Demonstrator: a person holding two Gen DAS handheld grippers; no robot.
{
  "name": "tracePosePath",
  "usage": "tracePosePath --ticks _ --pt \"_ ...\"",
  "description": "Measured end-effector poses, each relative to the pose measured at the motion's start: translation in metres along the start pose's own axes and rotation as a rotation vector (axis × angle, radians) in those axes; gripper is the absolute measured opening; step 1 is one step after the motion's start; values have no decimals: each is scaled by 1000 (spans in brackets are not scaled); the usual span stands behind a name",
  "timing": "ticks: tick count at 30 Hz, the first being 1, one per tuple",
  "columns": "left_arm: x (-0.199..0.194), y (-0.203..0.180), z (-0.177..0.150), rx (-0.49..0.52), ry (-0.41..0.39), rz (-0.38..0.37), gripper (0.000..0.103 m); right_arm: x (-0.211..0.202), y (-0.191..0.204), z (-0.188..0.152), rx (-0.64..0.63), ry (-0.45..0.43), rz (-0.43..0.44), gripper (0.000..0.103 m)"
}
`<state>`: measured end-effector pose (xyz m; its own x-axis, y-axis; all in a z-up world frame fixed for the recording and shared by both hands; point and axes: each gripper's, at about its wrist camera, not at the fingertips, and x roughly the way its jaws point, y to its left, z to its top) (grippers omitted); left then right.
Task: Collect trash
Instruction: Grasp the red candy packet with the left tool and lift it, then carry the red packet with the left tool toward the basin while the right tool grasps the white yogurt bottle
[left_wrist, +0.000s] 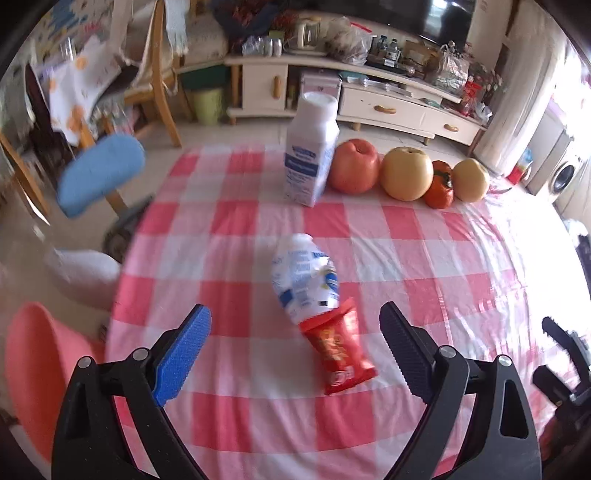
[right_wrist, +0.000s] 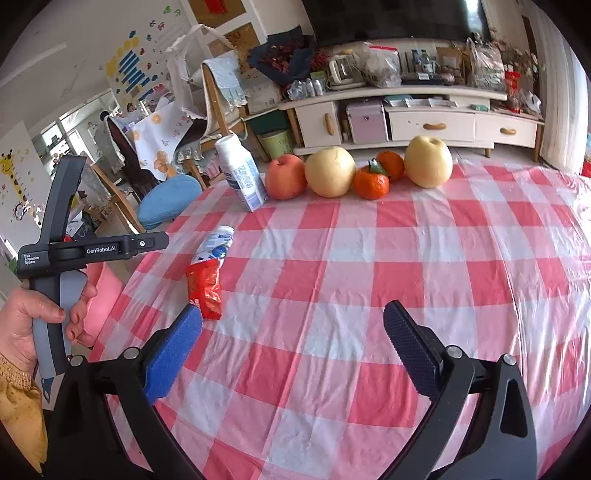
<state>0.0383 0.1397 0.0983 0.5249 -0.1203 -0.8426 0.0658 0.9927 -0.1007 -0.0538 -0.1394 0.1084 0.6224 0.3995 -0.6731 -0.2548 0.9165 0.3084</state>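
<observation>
Left wrist view: the left hand-held gripper (left_wrist: 295, 350) gapes wide and empty, with the crushed bottle (left_wrist: 304, 277) and red wrapper (left_wrist: 338, 354) lying between and just ahead of its fingers on the desk (left_wrist: 424, 258).

Right wrist view: the right hand-held gripper (right_wrist: 293, 349) is also wide and empty; both pieces lie ahead to its left. Nothing looks collected yet.

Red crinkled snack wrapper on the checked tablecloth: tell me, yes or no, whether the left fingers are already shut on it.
No: the red crinkled snack wrapper lies flat on the cloth between the wide-open left fingers, untouched.
</observation>
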Motion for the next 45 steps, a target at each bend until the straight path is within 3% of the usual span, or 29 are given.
tracePosePath --ticks 7,15,20,24,39,45 --pt "33 -12 0 -74 64 -33 92 4 5 -2 -32 27 -2 99" --pt "74 -29 -14 -123 182 39 91 7 -2 -2 -38 41 -17 99" --pt "87 -35 -21 -127 216 37 66 7 -10 -1 -21 48 -18 99" --pt "84 -45 -25 -95 203 26 46 11 -13 -2 -22 60 -20 99" --pt "41 -20 -25 -105 118 -90 44 30 -20 -10 68 67 80 99" --pt "8 1 -26 -139 49 -146 44 44 2 -17 5 87 62 99"
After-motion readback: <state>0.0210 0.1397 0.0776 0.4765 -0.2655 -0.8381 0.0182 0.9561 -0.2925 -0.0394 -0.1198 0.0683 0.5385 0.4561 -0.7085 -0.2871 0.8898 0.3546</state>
